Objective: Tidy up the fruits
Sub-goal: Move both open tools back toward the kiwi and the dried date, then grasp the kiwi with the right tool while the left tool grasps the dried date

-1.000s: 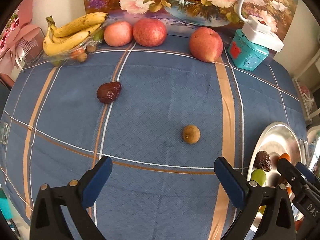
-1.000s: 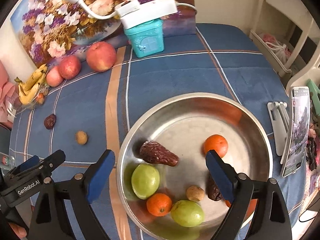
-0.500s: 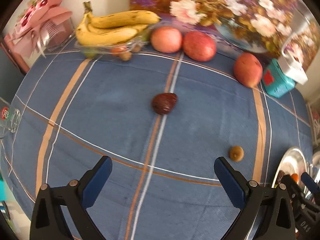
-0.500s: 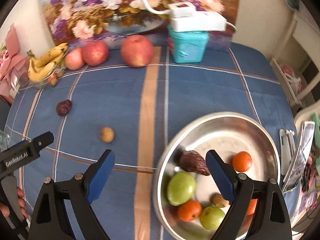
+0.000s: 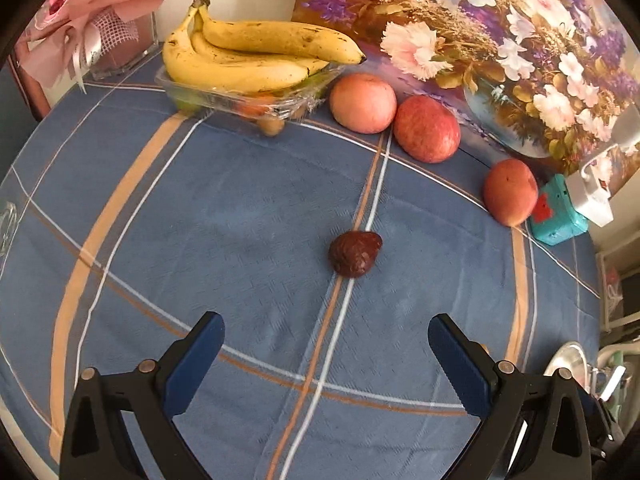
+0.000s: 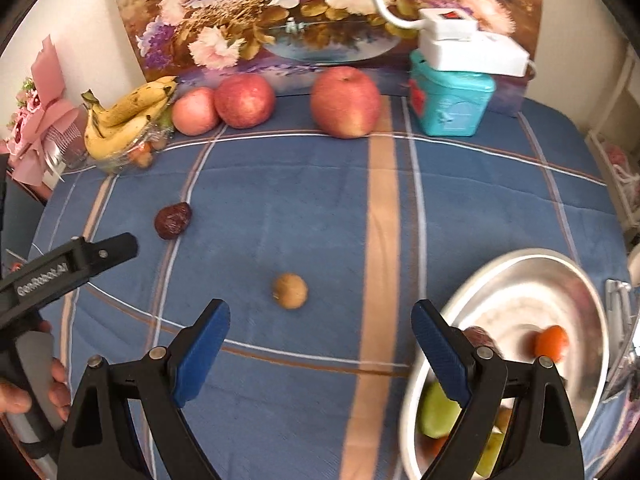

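A dark red wrinkled date (image 5: 354, 253) lies on the blue checked cloth, straight ahead of my left gripper (image 5: 326, 344), which is open and empty. That same date (image 6: 173, 220) shows at the left of the right wrist view. A small brown round fruit (image 6: 290, 290) sits just ahead of my right gripper (image 6: 320, 330), also open and empty. The steel bowl (image 6: 576, 276) at the right holds an orange (image 6: 552, 343), green fruits (image 6: 438, 410) and a dark date, partly hidden by my right finger.
Bananas (image 5: 248, 54) in a clear tray (image 5: 224, 98), three apples (image 5: 426, 128) and a teal tin (image 5: 558, 214) line the far edge before a flower painting. A pink gift box (image 5: 96, 24) stands far left. A hand (image 6: 24, 392) holds the left gripper's handle.
My left gripper swung left and forward, bringing the dark date to centre. My right gripper swung left off the bowl, so the small brown fruit now lies between its fingers' lines.
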### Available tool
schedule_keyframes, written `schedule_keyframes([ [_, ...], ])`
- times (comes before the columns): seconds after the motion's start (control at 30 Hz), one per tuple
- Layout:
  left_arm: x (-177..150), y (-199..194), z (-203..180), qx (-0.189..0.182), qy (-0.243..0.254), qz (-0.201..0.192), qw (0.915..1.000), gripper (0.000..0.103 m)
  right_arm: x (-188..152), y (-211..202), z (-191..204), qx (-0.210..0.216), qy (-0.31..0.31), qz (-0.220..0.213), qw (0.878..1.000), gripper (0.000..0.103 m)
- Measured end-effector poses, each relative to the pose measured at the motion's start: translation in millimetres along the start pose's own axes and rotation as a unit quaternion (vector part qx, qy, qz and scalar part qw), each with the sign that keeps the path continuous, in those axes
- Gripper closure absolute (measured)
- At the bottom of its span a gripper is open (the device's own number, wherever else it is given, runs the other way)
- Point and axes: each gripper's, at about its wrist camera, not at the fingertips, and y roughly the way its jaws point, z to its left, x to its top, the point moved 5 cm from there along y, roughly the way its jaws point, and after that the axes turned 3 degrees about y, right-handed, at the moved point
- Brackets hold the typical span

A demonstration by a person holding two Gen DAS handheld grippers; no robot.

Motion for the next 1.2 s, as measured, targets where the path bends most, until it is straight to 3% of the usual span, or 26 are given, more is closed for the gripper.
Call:
schedule_keyframes([
  [0.07,1.8,9.1,1.2,0.006,-0.002,0.002,1.0,0.002,1.5,9.2,3.4,0.006,0.003,0.004,1.0,0.011],
  [0.23,12.4,30.3,-1.4,-0.02,0.004,-0.001,0.9998,0.011,1.4,32.7,9.8,0.015,-0.002,0.018,1.0,0.011],
  [0.63,23.4,61.7,-5.9,-0.028,0.029,-0.025,0.9989,0.019,-1.8,64.8,8.7,0.025,0.003,0.031,0.999,0.019],
  [0.73,25.5,60.0,-5.4,-0.033,0.03,-0.039,0.9982,0.023,-2.0,65.7,9.0,0.025,0.002,0.025,0.999,0.034],
  [0.97,29.0,59.5,-7.1,-0.05,0.019,-0.051,0.9973,0.035,-3.0,61.3,5.1,0.026,0.008,0.013,1.0,0.044],
  [1.07,28.6,60.8,-11.1,-0.054,0.021,-0.049,0.9971,0.047,-3.6,60.0,7.0,0.03,0.004,0.014,0.999,0.05],
  [1.2,28.2,63.2,-13.1,-0.051,0.018,-0.047,0.9974,0.054,-4.8,60.4,7.7,0.03,0.001,0.014,0.999,0.05],
])
